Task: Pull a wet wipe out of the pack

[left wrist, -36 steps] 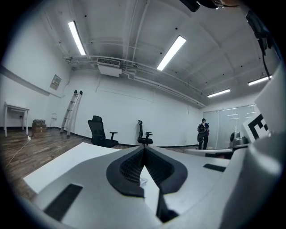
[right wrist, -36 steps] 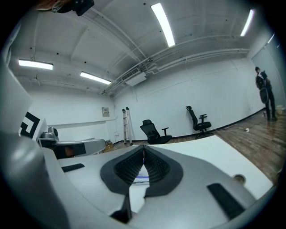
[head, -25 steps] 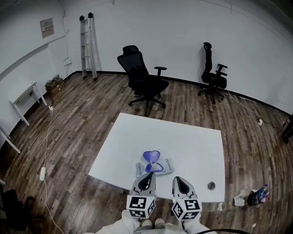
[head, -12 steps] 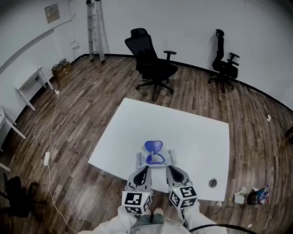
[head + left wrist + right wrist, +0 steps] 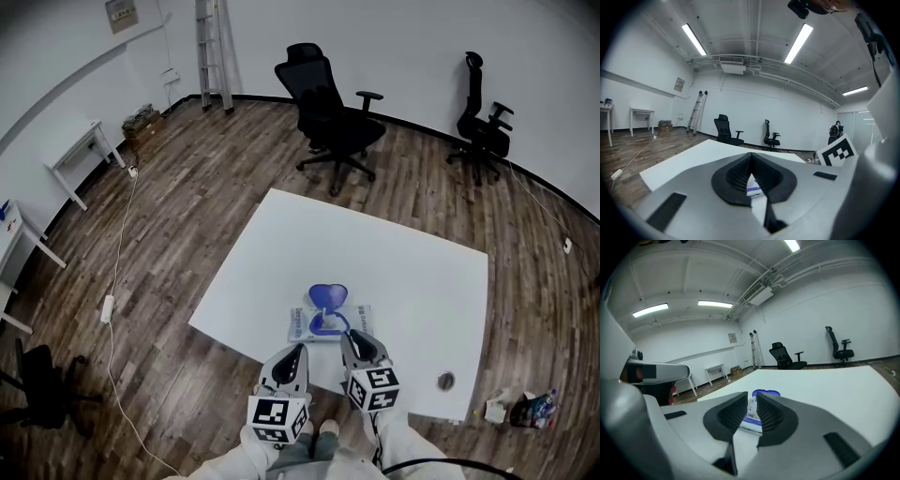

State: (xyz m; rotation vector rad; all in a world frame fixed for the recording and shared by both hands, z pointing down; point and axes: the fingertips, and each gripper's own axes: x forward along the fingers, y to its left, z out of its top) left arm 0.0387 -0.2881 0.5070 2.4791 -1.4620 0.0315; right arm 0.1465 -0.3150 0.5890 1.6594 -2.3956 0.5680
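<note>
Wet-wipe pack lies near the desk's front edge, blue lid flipped up to expose the wipe. Right hand-held gripper, jaws just opening and pinching nothing, lines up on it. Left hand-held gripper hangs alongside, pressed together and empty, probably to steady the pack.

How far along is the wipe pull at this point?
Done: the pack has its blue lid open. In hand: the right gripper hovers at the pack, jaws just opened slightly, nothing between them; left gripper shut. Left: grip the wipe and pull it out.

Wipe pack (lid open) on table
</note>
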